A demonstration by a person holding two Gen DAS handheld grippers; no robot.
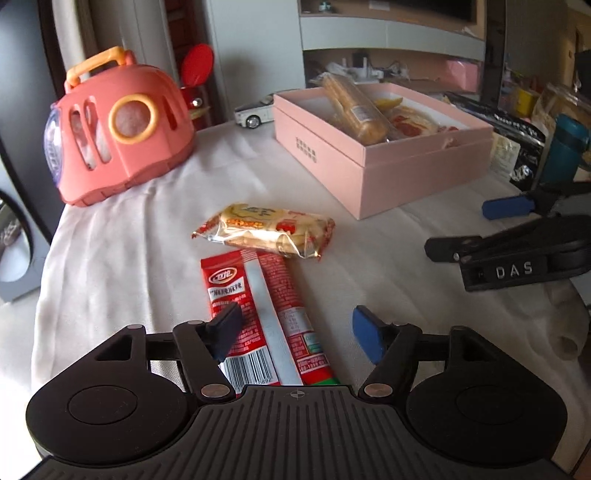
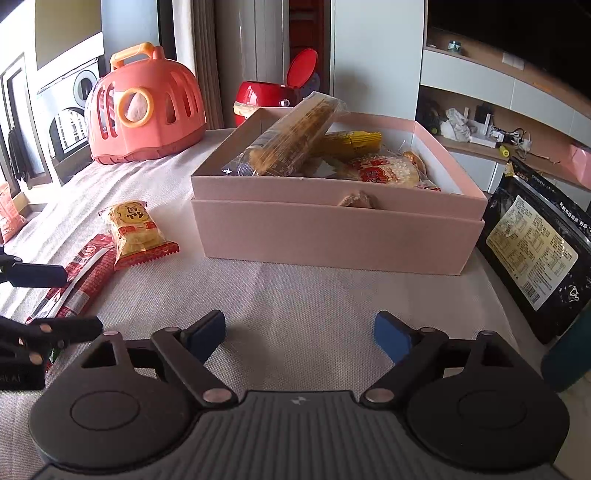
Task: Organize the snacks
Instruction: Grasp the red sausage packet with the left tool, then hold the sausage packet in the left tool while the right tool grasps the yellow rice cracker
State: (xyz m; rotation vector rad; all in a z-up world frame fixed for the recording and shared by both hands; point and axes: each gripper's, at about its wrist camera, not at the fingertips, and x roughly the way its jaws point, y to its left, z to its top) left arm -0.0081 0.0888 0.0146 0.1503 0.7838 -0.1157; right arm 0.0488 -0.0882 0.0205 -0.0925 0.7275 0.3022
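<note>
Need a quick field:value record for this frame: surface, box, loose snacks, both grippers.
surface: table under a pale cloth
box: pink box, open, several snack packs inside
loose snacks: red sausage stick pack and rice cracker pack, both lying on the cloth outside the box
left gripper: open, over the red sausage stick pack, pads not pressing it
right gripper: open, nothing between the fingers, facing the box
other: coral toy carrier, black pouch beside the box

Daylit room – white cloth (image 1: 110, 258) over the table, pale shelving (image 1: 391, 33) behind, dark screen (image 2: 517, 33) above.
</note>
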